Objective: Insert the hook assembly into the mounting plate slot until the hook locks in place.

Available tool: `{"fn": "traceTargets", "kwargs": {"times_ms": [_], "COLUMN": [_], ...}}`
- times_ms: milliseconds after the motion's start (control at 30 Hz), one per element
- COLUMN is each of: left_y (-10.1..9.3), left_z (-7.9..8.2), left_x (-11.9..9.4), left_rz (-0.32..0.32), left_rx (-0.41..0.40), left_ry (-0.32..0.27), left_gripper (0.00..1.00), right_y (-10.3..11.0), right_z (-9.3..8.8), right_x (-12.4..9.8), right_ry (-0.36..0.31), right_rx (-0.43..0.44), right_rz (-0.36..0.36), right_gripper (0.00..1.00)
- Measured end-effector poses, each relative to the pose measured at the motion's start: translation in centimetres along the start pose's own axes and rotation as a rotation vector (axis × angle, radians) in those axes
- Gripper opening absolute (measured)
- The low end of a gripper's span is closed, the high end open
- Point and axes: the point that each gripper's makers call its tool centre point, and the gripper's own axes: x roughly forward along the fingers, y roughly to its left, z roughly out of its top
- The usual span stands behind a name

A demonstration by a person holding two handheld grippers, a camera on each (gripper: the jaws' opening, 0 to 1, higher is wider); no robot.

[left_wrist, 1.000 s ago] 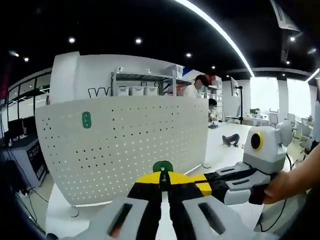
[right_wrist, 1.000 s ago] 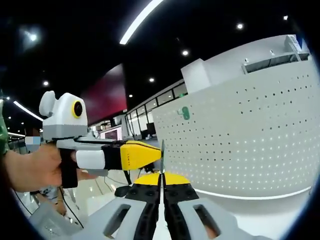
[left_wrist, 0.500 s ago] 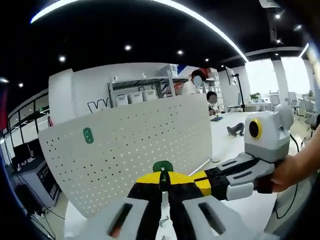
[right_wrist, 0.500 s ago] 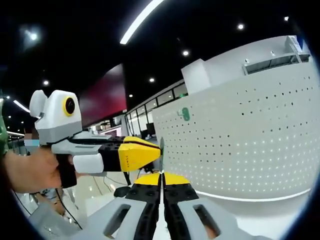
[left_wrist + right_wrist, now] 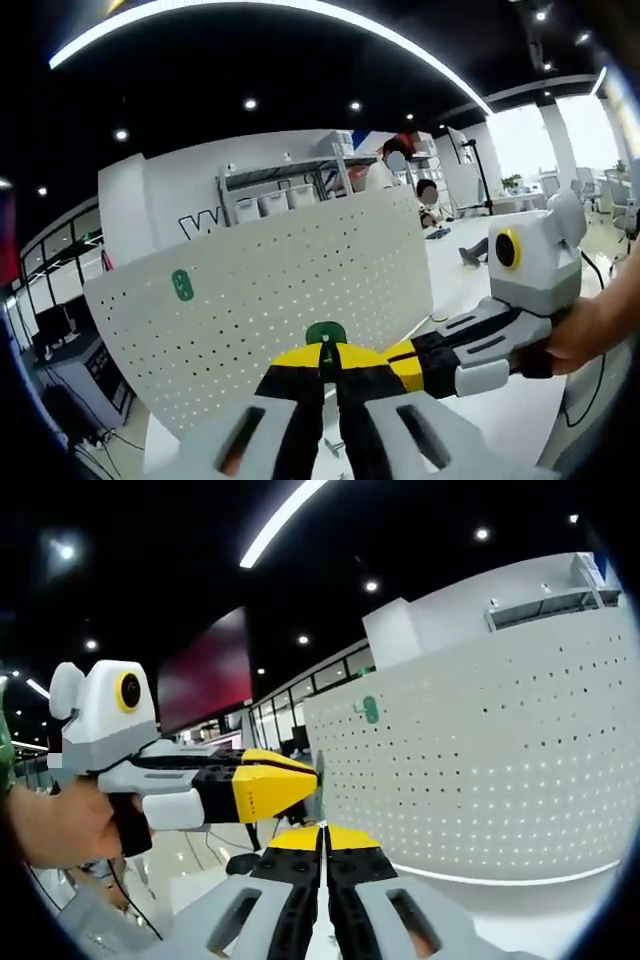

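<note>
- While both grippers hover before the white pegboard (image 5: 270, 290), the hook (image 5: 326, 333) is still uninserted.
- Left gripper (image 5: 322, 362): jaws together, pinching the green hook at their tips.
- Right gripper (image 5: 323, 842): jaws together on the same piece, seen edge-on.
- Another green hook (image 5: 370, 709) sits near the board's upper corner.
- Next, judged: align the hook with a slot, then press.

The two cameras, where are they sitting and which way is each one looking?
Left gripper view: rides on the left gripper, looks along its jaws at the pegboard; the right gripper and a hand come in from the right.
Right gripper view: rides on the right gripper, facing the pegboard; the left gripper and a hand come in from the left.
Shared: pegboard, green tag, both grippers.
</note>
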Motion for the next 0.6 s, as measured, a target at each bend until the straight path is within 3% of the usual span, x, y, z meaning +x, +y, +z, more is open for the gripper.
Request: {"fn": "traceTargets", "kwargs": {"times_ms": [267,600], "left_y": [0.0,-0.3], "left_z": [0.1,0.0], "left_x": [0.0,0.1], "left_rz": [0.001,-0.001], "left_rx": [-0.004,-0.003], "left_ry": [-0.003,0.001], "left_gripper": [0.03,0.03], "right_y": [-0.3,-0.3], "right_z": [-0.1,0.0], "right_x": [-0.3,-1.4], "right_ry": [0.017,0.026], "right_rx": [-0.022,-0.031], "right_rz": [-0.021,-0.01], "right_gripper": [0.02,0.15]}}
